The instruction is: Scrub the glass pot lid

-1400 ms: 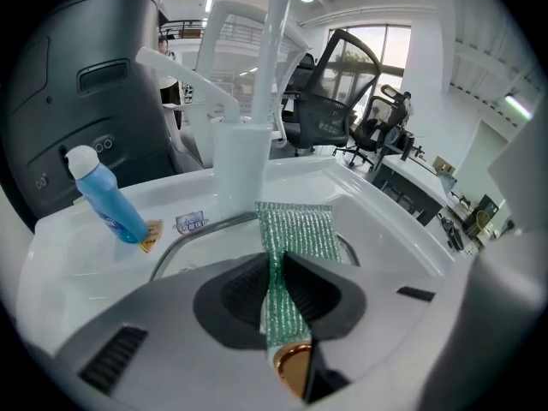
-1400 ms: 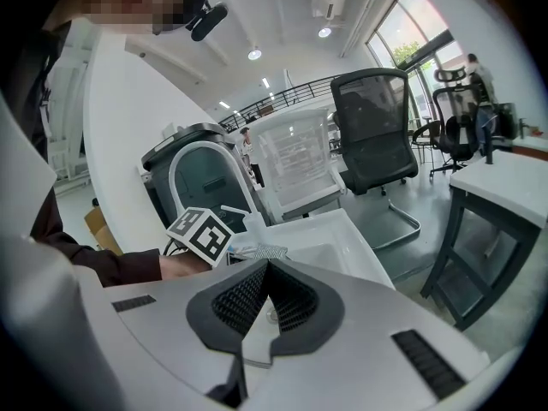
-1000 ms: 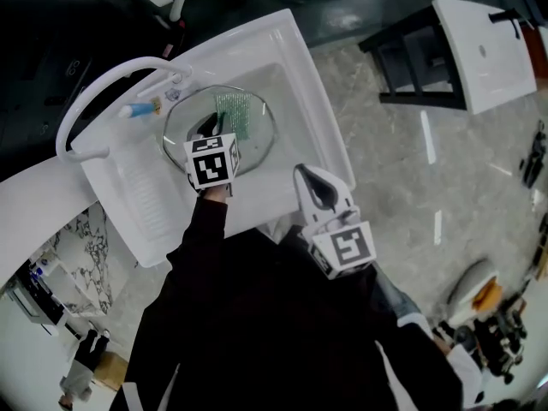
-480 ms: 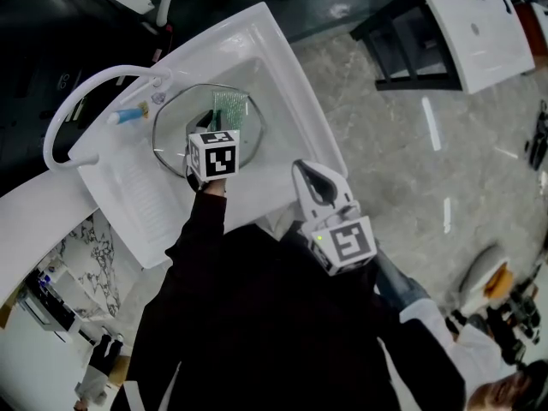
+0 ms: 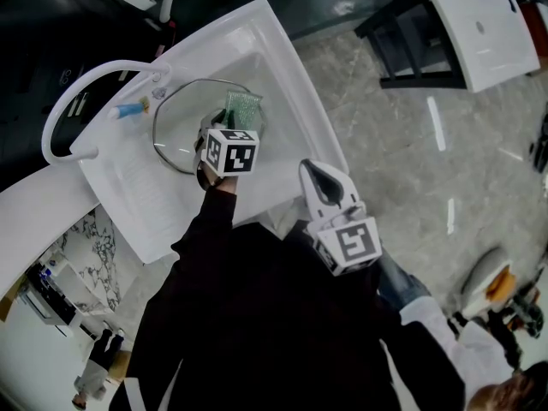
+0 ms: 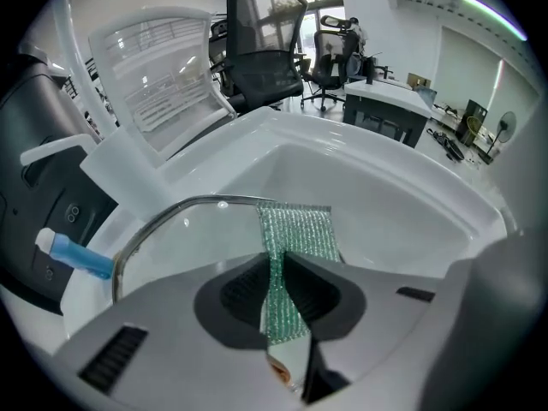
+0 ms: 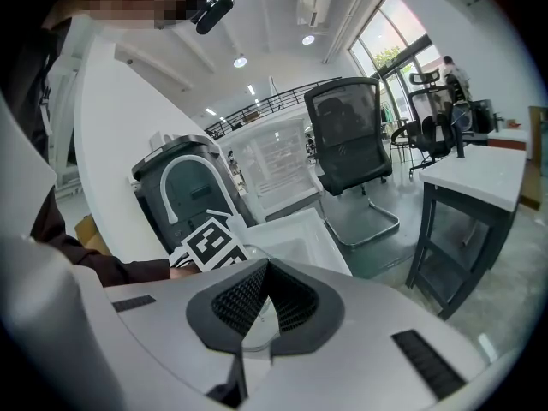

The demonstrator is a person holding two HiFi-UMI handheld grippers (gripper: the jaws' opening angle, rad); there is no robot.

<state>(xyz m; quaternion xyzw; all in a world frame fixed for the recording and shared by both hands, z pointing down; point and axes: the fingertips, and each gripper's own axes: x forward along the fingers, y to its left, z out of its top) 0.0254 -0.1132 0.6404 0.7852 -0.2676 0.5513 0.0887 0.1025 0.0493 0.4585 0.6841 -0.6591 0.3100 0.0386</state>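
Inspection found the glass pot lid (image 5: 184,127) lying roughly flat in the basin of the white sink (image 5: 282,75), its metal rim (image 6: 163,212) curving off to the left in the left gripper view. The left gripper (image 6: 276,268) was directly over the lid, jaws clamped together on a green mesh scrubbing cloth (image 6: 298,232). The cloth's free end ran straight ahead of the fingertips and ended at the lid's far rim. Whether the cloth pressed on the glass could not be confirmed. Most of the visible glass lay to the left of the cloth and jaws, toward the white faucet (image 5: 64,110) and a small blue-tipped item (image 5: 133,110) beside it. In my judgement the next scrubbing stroke would have to travel that way. The right gripper (image 7: 264,271) was shut with nothing between its jaws, held outside the sink's near edge and well apart from the lid. The left was clearly the nearer tool.
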